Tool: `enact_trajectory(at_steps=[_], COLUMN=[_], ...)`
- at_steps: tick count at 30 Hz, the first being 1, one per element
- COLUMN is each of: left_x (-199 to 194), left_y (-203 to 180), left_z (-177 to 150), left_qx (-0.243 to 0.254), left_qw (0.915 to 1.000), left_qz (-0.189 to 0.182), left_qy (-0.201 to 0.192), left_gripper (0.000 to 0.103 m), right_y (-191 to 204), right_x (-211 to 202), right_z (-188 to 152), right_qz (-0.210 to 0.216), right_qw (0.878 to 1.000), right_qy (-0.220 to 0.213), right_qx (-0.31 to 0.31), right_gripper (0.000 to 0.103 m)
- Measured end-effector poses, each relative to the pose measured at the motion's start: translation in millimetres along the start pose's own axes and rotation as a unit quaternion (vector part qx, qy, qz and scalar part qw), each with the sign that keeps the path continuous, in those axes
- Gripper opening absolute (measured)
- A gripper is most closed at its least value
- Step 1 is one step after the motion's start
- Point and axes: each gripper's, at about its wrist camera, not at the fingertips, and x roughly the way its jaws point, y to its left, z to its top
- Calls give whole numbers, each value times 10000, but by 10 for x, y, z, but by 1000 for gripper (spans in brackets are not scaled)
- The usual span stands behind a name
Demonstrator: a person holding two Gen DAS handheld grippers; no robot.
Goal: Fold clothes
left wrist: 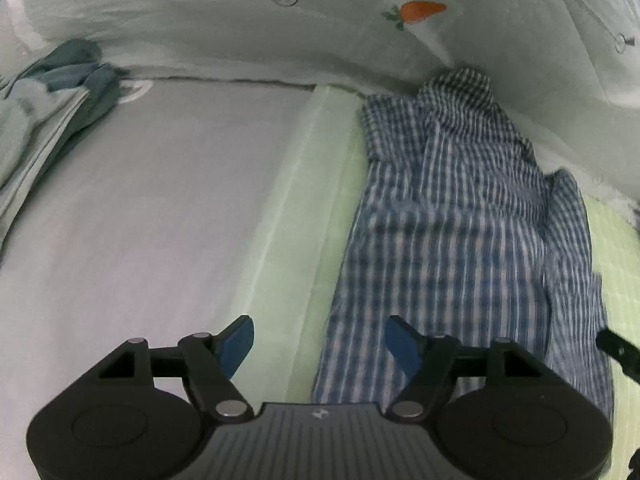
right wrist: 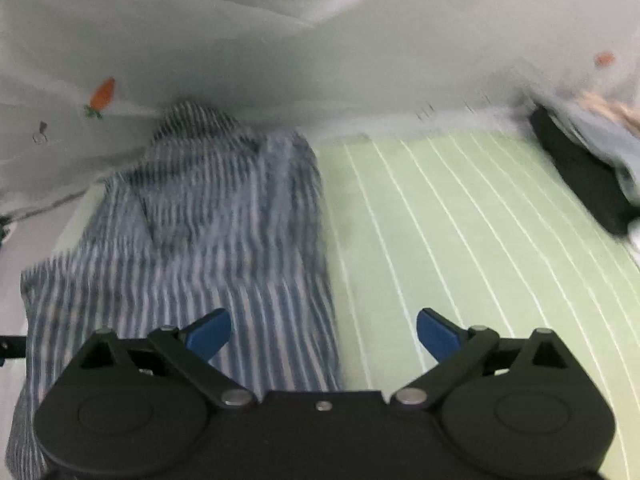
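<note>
A blue-and-white checked shirt (left wrist: 452, 216) lies rumpled lengthwise on the bed, its far end bunched against the pale quilt. My left gripper (left wrist: 320, 340) hangs open over the shirt's near left edge, with nothing pinched between its blue pads. In the right wrist view the same shirt (right wrist: 208, 232) fills the left half. My right gripper (right wrist: 324, 336) stands wide open over the shirt's right edge, left pad above the cloth, right pad above the green sheet. Neither gripper holds anything.
A green sheet with thin white stripes (right wrist: 460, 232) covers the bed right of the shirt; a grey-white sheet (left wrist: 140, 220) lies left. A pale quilt with carrot prints (left wrist: 424, 12) runs along the back. Folded teal cloth (left wrist: 60, 92) sits far left, dark clothing (right wrist: 580, 168) far right.
</note>
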Motion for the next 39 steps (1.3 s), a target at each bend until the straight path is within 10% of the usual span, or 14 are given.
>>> enact_trajectory(at_steps=[15,17,19,20,22,39], left_x=[-249,-228,-198,-185,-191,-1209], left_y=[212,205,174,158,172,417], left_z=[-755,-755,-744,-740,-758,-1602], left_qx=[-937,-1006,-897,-859,-966,-1079], left_qw=[9919,9902,9915,9918,9902,9855], left_qz=[-609,-771,-717,-709,-791,-1078], left_qy=[606,581,609,625,623,741], left_gripper=[76,58,28,7,5,3], right_y=[-389,-410,-443,-471,-535,-1064], right_x=[-245,-238,-235,-230,-266,-1279], right_z=[-626,-641,-652,-663,-687,-1238], right_qz=[739,878,931,1001,1151,1725], right_qw=[9836,9817,9813,9799,9773,9654], right_qy=[717,744,816,839,809,1011], right_qx=[1478,1517,1476,1510,1586,1673], right_gripper=[80,63,20,17,10,6])
